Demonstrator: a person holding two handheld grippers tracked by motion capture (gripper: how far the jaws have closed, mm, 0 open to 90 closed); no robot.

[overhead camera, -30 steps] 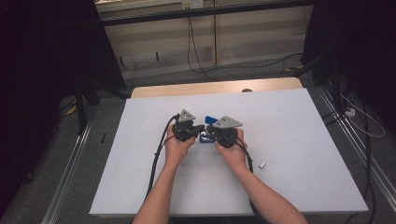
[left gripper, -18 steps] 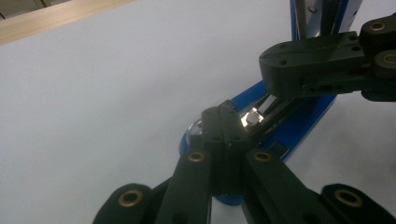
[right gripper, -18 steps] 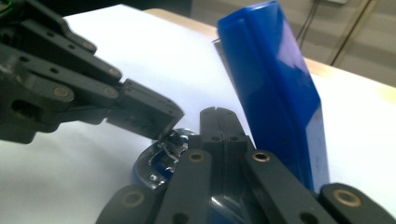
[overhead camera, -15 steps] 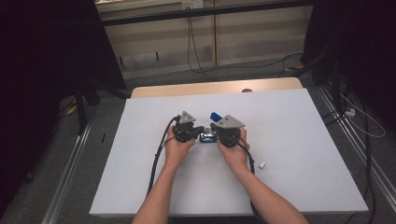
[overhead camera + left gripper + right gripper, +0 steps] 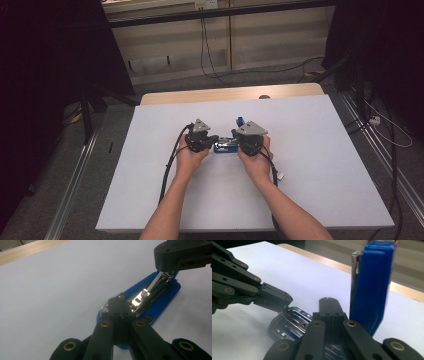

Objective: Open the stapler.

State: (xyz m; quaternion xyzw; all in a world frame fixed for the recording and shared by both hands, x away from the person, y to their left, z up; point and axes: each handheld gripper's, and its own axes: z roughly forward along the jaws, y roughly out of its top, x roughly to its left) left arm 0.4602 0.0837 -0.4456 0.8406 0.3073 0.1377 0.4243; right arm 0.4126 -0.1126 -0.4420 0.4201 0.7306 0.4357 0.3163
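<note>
Nearest, the person's forearms come in low. Beyond them the left gripper (image 5: 209,141) and right gripper (image 5: 239,140) flank a blue stapler (image 5: 226,146) lying mid-counter (image 5: 310,150) — both sets of fingers pressed together, pinching nothing. The left tips bear on the stapler's front end; the blue top arm (image 5: 373,287) stands upright. Best to keep the base pinned while working the open magazine. Compared with a second ago, the arm stands more upright — the hands hardly shifted.

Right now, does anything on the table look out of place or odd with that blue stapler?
Yes: the blue stapler lies swung wide open on the white table. Its blue top arm stands nearly upright while the base and shiny metal staple channel lie flat. A small white piece also lies loose beside the right forearm.
</note>
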